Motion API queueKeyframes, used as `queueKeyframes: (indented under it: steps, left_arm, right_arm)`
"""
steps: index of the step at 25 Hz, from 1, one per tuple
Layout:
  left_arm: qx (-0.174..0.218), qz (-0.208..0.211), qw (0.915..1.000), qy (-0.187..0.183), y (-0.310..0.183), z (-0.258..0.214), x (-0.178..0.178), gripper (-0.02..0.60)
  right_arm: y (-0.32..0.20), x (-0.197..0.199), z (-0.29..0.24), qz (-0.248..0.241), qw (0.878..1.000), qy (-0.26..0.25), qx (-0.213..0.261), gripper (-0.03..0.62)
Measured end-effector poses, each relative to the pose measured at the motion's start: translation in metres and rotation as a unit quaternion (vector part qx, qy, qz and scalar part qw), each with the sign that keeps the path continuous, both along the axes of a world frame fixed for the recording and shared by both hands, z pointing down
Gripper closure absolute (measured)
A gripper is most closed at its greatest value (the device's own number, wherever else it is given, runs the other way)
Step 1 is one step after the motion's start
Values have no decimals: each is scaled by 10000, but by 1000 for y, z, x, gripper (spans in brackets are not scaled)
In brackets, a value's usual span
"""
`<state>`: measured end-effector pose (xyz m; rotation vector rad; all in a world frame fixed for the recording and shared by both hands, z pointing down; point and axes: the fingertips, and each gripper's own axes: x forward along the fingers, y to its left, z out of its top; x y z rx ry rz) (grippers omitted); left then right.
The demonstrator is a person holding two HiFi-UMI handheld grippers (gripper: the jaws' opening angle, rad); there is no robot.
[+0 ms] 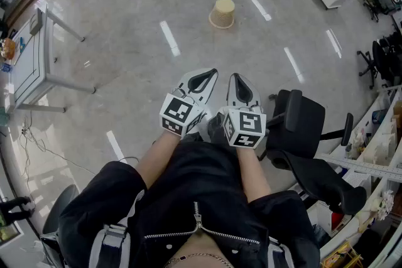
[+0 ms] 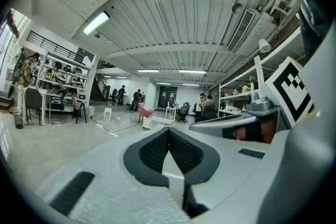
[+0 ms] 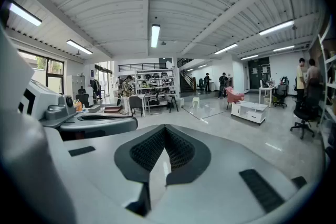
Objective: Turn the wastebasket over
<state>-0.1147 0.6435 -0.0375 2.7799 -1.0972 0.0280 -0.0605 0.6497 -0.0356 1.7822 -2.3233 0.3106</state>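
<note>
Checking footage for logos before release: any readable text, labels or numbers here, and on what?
No readable text in any view.
Left gripper and right gripper: only black-and-white square markers, no letters.
On the wastebasket: no print visible.
On the shelf items at right: too small to read.

Head camera steeply down, gripper cameras low and forward, all share floor [image 1: 125, 41]

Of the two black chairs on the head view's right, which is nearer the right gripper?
The lower chair, just beside the right gripper; the upper chair stands off at the picture's edge.
</note>
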Motion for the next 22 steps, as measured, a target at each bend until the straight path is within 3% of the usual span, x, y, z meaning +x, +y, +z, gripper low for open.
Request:
queueKeyframes:
  steps: [11, 22]
  left_arm:
    - [-46, -43, 10000, 19, -12, 5, -13, 575]
    - [-146, -42, 9999, 30, -37, 13, -15, 575]
  right_arm:
    - [-8, -10, -8, -40, 9993, -279, 234, 583]
    - [-23, -13, 6, -224, 9992, -340, -55, 583]
